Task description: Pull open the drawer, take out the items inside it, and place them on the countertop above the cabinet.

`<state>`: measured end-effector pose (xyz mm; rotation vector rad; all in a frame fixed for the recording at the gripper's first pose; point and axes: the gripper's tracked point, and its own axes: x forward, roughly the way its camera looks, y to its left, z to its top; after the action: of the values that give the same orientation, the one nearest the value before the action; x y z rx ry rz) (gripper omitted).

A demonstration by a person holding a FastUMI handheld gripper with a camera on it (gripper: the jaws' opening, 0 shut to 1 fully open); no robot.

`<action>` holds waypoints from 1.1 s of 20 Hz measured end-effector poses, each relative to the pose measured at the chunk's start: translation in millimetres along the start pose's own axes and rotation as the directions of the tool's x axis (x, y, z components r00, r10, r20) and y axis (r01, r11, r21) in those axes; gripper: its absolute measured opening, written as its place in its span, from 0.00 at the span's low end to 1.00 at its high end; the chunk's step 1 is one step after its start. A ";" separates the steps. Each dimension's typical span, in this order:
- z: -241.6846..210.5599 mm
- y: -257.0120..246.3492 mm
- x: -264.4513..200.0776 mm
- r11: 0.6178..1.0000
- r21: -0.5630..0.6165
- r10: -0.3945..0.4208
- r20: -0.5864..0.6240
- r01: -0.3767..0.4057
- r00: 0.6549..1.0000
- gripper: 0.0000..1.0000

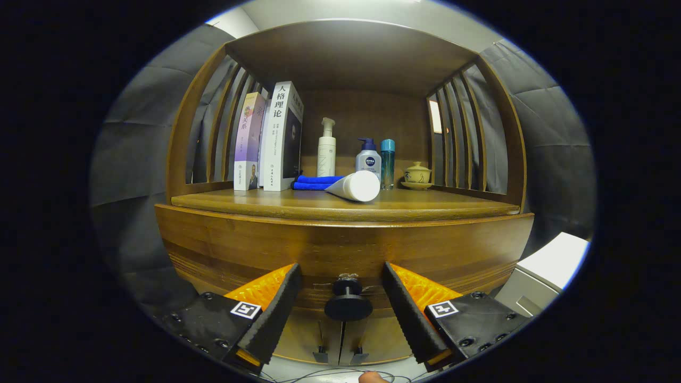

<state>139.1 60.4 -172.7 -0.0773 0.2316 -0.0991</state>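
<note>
Jaws at drawer knob, drawer closed.
Gripper (343, 298) jaws spread wide, gripping nothing; black knob (348, 303) sits between them. White tube (355, 186) lies on worktop (340, 205).

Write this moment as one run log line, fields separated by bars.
tongs open, either side of drawer knob | drawer closed | white tube lying on countertop
</note>
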 end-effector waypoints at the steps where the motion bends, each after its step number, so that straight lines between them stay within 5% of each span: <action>1: 0.4 0.0 3.2 1.000 -0.002 -0.001 -0.002 0.001 1.000 0.98; 12: 2.4 10.7 -2.4 0.997 0.061 0.051 -0.014 -0.050 0.999 0.98; 22: 95.6 -29.0 -128.0 0.995 0.048 0.080 0.172 -0.090 0.982 0.98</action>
<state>34.8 51.4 -48.5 -0.0200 0.0616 -0.0137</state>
